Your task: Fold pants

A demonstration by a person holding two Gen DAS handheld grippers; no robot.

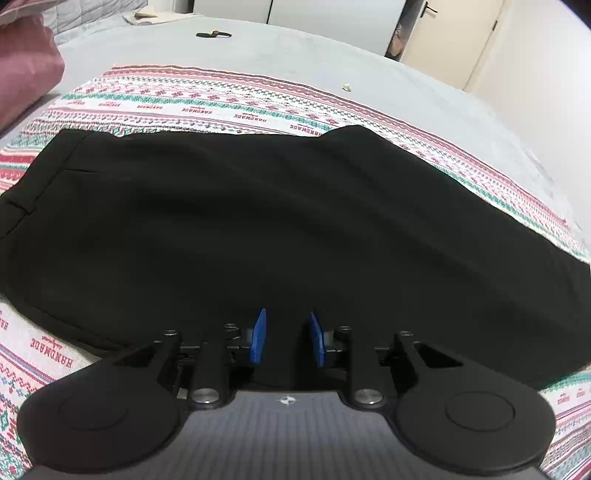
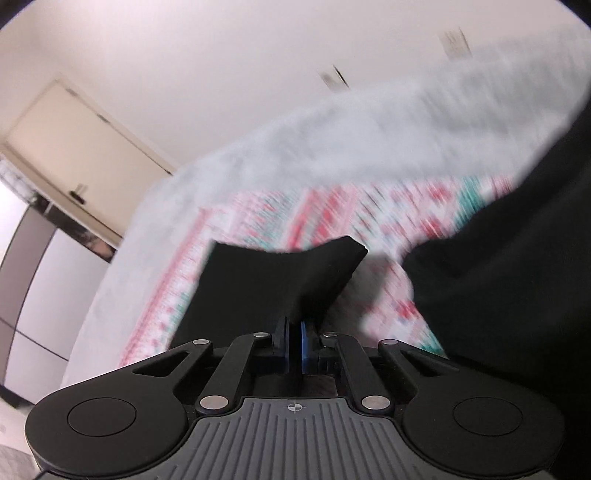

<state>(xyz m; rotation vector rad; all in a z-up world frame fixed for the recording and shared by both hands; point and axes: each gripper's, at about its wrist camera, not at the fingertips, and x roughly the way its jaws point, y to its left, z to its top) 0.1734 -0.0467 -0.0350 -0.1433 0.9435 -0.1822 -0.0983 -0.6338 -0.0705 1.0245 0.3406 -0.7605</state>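
Black pants (image 1: pixel 258 229) lie spread across a patterned cloth (image 1: pixel 229 103) on the bed, waistband at the left. My left gripper (image 1: pixel 286 338) is open with its blue pads (image 1: pixel 258 336) just above the pants' near edge, holding nothing. My right gripper (image 2: pixel 294 345) is shut on a fold of the black pants (image 2: pixel 280 277), which sticks up past the fingers, lifted above the cloth (image 2: pixel 332 210). More of the pants (image 2: pixel 517 258) hangs at the right of that view. The right wrist view is motion-blurred.
The grey bedsheet (image 1: pixel 258 51) extends beyond the patterned cloth. A small dark object (image 1: pixel 212 34) lies on the far side of the bed. A pink pillow (image 1: pixel 26 74) sits at far left. A door (image 1: pixel 454 40) and wardrobe stand behind.
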